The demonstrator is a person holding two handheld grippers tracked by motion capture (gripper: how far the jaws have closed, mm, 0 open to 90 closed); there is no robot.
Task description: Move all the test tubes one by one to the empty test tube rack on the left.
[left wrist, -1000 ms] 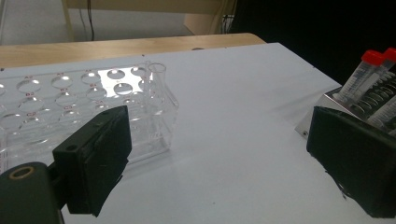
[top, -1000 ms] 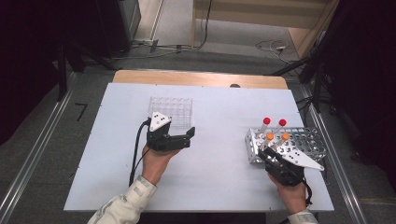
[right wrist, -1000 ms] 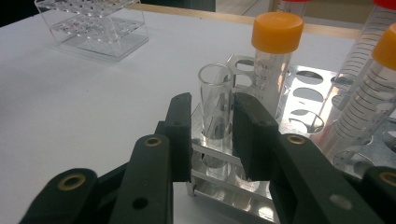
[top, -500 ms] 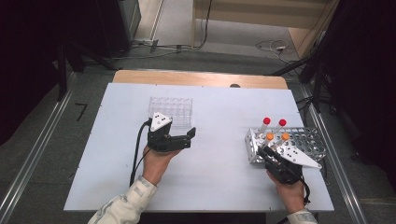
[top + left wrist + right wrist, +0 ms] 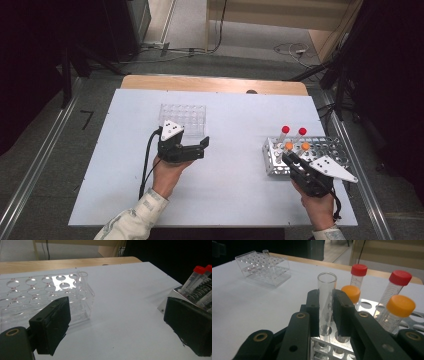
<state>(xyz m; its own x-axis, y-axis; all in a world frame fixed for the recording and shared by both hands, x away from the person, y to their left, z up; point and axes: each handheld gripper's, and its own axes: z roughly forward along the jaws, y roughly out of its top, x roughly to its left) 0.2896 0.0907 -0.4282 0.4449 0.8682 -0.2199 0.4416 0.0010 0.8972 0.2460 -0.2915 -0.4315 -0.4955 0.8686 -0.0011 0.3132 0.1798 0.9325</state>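
Observation:
In the right gripper view my right gripper (image 5: 326, 297) is shut on an uncapped clear glass tube (image 5: 326, 281), held upright, its lower end at the top holes of the metal rack (image 5: 367, 305). Two red-capped tubes (image 5: 359, 270) and two orange-capped tubes (image 5: 400, 305) stand in that rack. From above, the right gripper (image 5: 287, 159) is at the rack's near left corner (image 5: 272, 162). My left gripper (image 5: 202, 148) rests open on the table, just in front of a clear plastic rack (image 5: 183, 119). One clear tube (image 5: 82, 285) stands in that rack's near corner.
The white table top (image 5: 235, 125) has a wooden strip (image 5: 210, 84) along its far edge. Dark equipment and cables lie on the floor beyond. Open table surface lies between the two racks.
My right gripper has risen a little at the metal rack with the clear tube between its jaws. The left gripper has stayed where it was.

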